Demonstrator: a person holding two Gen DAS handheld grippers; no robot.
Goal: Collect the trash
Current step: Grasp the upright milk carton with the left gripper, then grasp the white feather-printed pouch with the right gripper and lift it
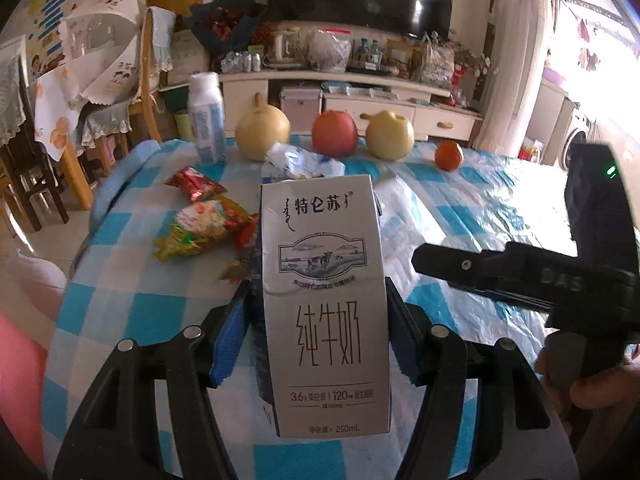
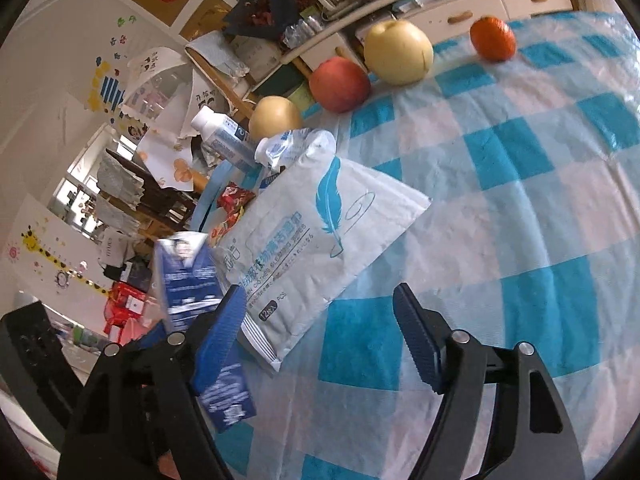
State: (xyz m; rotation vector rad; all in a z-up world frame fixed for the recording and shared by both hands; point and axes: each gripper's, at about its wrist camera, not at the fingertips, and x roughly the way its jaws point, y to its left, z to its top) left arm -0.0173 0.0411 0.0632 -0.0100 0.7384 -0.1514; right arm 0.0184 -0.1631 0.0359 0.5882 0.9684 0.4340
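My left gripper [image 1: 320, 332] is shut on a grey 250 mL milk carton [image 1: 324, 304] and holds it upright above the checked table; the carton also shows in the right wrist view [image 2: 192, 280]. My right gripper [image 2: 320, 328] is open and empty over the table, beside a white wet-wipe pack [image 2: 316, 240]. It also appears in the left wrist view [image 1: 500, 276]. Red and yellow snack wrappers [image 1: 204, 220] lie left of the carton. A crumpled white pouch [image 1: 300, 160] lies behind it. A white bottle [image 1: 206, 116] stands at the far left.
Two yellow pears [image 1: 262, 128] [image 1: 390, 134], a red apple [image 1: 334, 132] and an orange [image 1: 449, 155] line the table's far edge. The blue-and-white checked cloth [image 2: 520, 200] covers the table. Chairs [image 1: 36, 152] stand left; a TV cabinet [image 1: 360, 96] stands behind.
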